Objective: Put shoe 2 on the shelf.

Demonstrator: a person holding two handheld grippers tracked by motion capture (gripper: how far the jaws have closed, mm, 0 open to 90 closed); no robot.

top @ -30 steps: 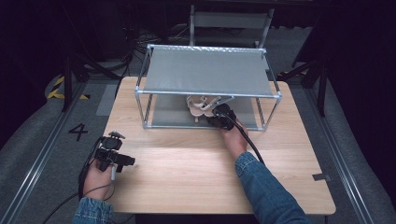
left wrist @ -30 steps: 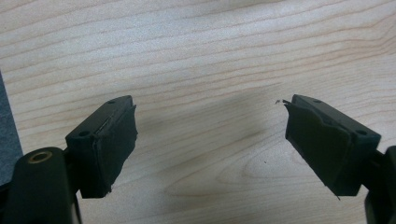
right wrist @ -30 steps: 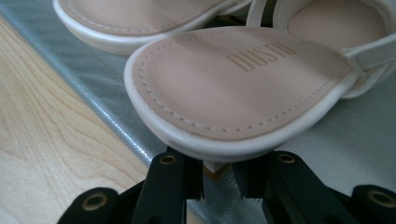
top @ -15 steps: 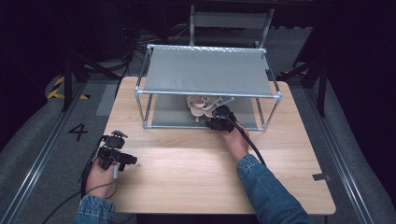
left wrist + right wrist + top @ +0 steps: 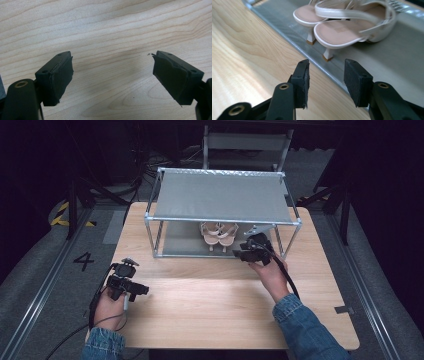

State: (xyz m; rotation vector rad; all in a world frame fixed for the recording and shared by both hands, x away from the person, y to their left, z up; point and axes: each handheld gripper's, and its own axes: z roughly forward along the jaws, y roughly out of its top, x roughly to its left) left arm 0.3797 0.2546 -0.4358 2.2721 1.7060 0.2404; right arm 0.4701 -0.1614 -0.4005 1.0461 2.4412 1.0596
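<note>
While the left gripper (image 5: 131, 289) hovers low over the bare counter (image 5: 210, 315) near its left front corner, its fingers (image 5: 58, 77) stand wide apart with nothing but wood grain between them. The right gripper (image 5: 246, 251) sits at the front right of the metal rack (image 5: 222, 195), just outside the edge of the lower shelf (image 5: 387, 62). Its fingers (image 5: 358, 81) have just been opening and now stand fairly wide, with nothing between them; in the right gripper view they frame the shelf's front edge. The sandals (image 5: 219, 234), a pale pink heeled pair with straps, rest side by side on the lower shelf under the rack's grey top, near the middle and a little toward the right gripper. In the right gripper view the sandals (image 5: 347, 27) stand upright on their short heels close to the shelf's front edge, apart from the fingers and not touched by them. A cable runs from each gripper back along the person's hand and denim sleeve (image 5: 305, 330).
</note>
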